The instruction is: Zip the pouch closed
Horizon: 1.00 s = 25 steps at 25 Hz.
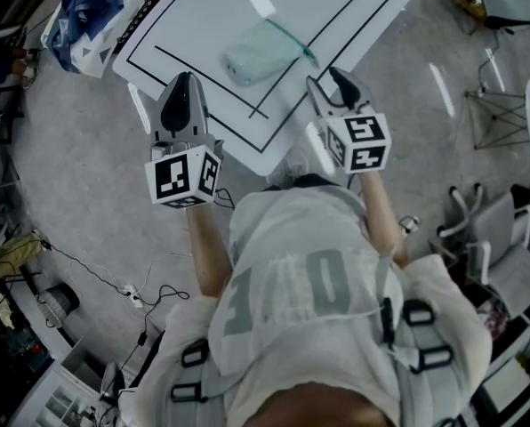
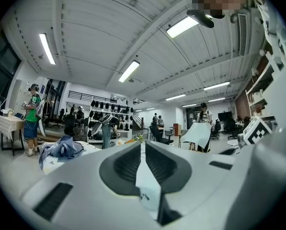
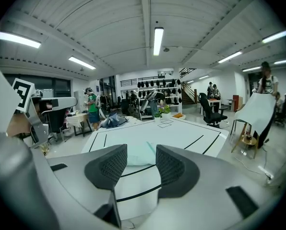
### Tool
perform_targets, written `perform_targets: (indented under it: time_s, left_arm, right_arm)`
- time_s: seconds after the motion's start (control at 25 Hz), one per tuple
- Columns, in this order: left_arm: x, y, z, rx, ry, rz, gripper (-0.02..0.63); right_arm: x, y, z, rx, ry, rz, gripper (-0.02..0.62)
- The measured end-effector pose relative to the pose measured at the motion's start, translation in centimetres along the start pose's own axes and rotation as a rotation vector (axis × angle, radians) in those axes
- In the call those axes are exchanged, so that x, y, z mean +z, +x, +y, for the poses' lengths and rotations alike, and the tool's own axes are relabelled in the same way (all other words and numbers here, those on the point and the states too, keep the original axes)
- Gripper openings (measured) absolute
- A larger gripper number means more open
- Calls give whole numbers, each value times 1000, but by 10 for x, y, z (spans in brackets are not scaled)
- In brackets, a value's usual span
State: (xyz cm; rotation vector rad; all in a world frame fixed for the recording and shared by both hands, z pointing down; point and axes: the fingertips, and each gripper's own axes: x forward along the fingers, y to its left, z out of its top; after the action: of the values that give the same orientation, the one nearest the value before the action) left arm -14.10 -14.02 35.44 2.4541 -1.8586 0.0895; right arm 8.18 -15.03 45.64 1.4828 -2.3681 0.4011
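Pouch (image 1: 258, 53) looks soft and light; I'd pinch by its strap (image 1: 293, 38), right claw (image 1: 327, 80) parted, left claw (image 1: 183, 78) clenched empty.

Soft matt pale-green cloth pouch (image 1: 258, 52), smooth matt white table (image 1: 336, 7), ribbed matt black fingers (image 3: 107, 167)

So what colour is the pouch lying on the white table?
The pouch is pale mint green; the head view shows it best.
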Motion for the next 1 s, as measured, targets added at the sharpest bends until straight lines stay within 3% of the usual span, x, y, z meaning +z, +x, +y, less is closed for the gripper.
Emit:
perform_targets:
  time_s: [0.44, 0.76, 1.0]
  left_arm:
    - [13, -1, -7, -7, 0, -24, 11]
    - [45, -5, -15, 23, 4, -101, 9]
    - [64, -7, -37, 23, 44, -166, 9]
  right_arm:
    - [11, -1, -8, -26, 5, -30, 163]
    - [71, -6, -12, -38, 18, -196, 158]
    - [111, -25, 8, -82, -69, -330, 26]
